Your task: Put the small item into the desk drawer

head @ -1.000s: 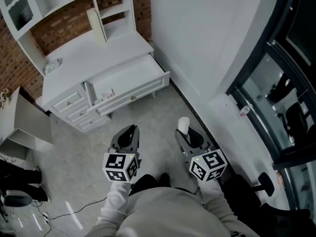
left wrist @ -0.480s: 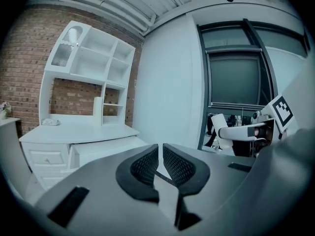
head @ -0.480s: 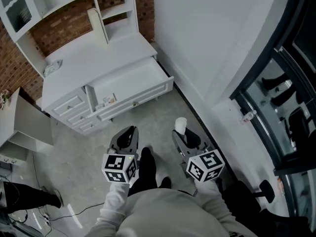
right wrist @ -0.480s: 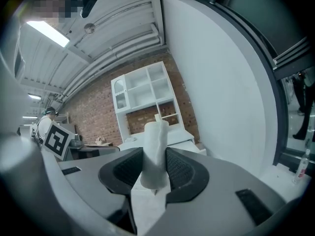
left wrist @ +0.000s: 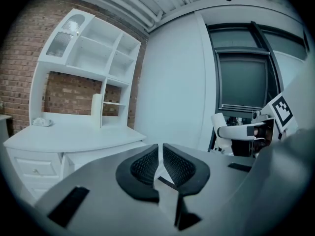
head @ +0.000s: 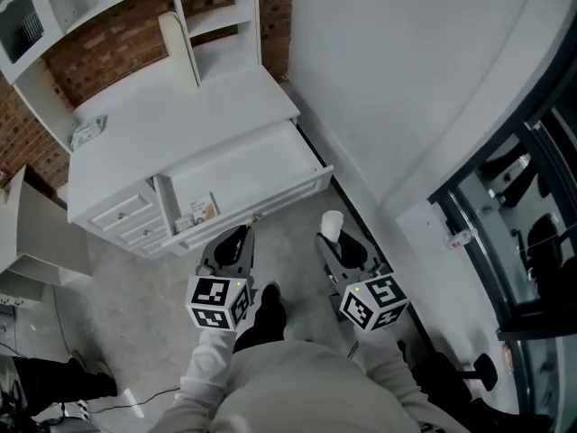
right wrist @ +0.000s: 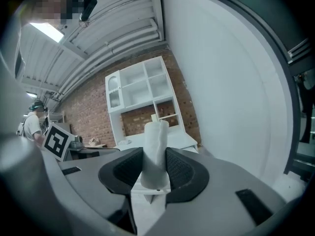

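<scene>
Grey concrete floor [head: 302, 210] spreads in front of a white desk. On the right gripper [head: 337, 244], the jaws clamp a small white rolled tube [head: 333, 226] upright between the pads. On the left gripper [head: 233, 244], the jaws sit almost together with nothing between them. Both grippers hover just in front of the open white desk drawer [head: 248, 161], which juts out from under the white counter [head: 171, 115].

Pale grey sweatshirt [head: 270, 391], black shoe [head: 269, 307], grey black-padded left claw [head: 238, 238] and right claw [head: 334, 240] with marker cubes [head: 218, 302].
</scene>
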A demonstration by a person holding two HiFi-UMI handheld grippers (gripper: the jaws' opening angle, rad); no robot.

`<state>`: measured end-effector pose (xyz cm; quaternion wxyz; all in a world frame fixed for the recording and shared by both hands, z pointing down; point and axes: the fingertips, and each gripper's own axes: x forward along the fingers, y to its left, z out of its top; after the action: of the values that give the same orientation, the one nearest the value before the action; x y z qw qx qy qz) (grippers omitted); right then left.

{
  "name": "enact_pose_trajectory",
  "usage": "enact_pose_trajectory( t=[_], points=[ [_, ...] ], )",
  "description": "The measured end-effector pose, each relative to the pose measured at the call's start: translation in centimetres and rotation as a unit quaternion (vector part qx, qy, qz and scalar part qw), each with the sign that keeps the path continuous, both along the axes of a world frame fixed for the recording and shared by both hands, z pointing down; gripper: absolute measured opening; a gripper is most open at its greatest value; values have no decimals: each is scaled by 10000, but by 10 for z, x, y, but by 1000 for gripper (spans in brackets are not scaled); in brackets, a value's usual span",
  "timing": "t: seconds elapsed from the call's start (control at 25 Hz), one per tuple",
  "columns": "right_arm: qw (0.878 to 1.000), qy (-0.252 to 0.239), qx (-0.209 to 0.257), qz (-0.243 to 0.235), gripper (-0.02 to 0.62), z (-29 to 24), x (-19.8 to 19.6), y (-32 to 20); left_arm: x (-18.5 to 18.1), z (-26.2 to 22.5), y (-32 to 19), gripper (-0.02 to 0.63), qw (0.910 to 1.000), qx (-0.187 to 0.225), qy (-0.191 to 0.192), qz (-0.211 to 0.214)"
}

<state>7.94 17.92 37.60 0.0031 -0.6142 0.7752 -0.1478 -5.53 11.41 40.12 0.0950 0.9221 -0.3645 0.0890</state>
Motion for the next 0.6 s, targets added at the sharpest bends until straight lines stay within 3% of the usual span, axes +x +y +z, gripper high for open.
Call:
enact_pose_trajectory(
  t=[0.6],
  points=[
    [9998,130,-3,124,161,-5,-11,-138,-12,1,-137,41,9998,-70,135,114]
  ],
)
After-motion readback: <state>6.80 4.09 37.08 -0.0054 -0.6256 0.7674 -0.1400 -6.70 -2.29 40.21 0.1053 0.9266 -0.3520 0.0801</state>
